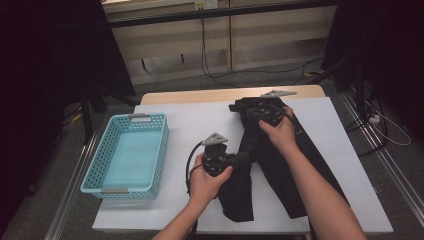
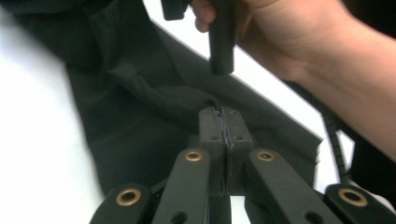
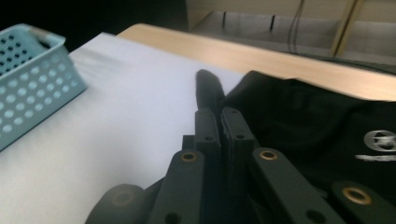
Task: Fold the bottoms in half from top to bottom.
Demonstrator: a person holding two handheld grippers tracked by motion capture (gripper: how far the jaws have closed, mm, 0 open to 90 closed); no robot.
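Black trousers (image 1: pixel 280 170) lie spread toward the surface's (image 1: pixel 190 120) right edge. The left tool (image 2: pixel 223 122) pinches a leg's edge, the right tool (image 3: pixel 219 122) the waistband, evidently for folding.

Your forearms: bare, no sleeves in the high view.
Your left gripper (image 1: pixel 245 158): black body, a grey three-cornered plate on top, a black cable looping from its rear.
Your right gripper (image 1: pixel 252 111): black too, with the same grey plate on top.
Jaw links: flat black bars, each with a brass-ringed pivot hole.
Pads (image 2: pixel 211 128): narrow black blocks, small dark screws set in each.
Handle: a plain black bar.
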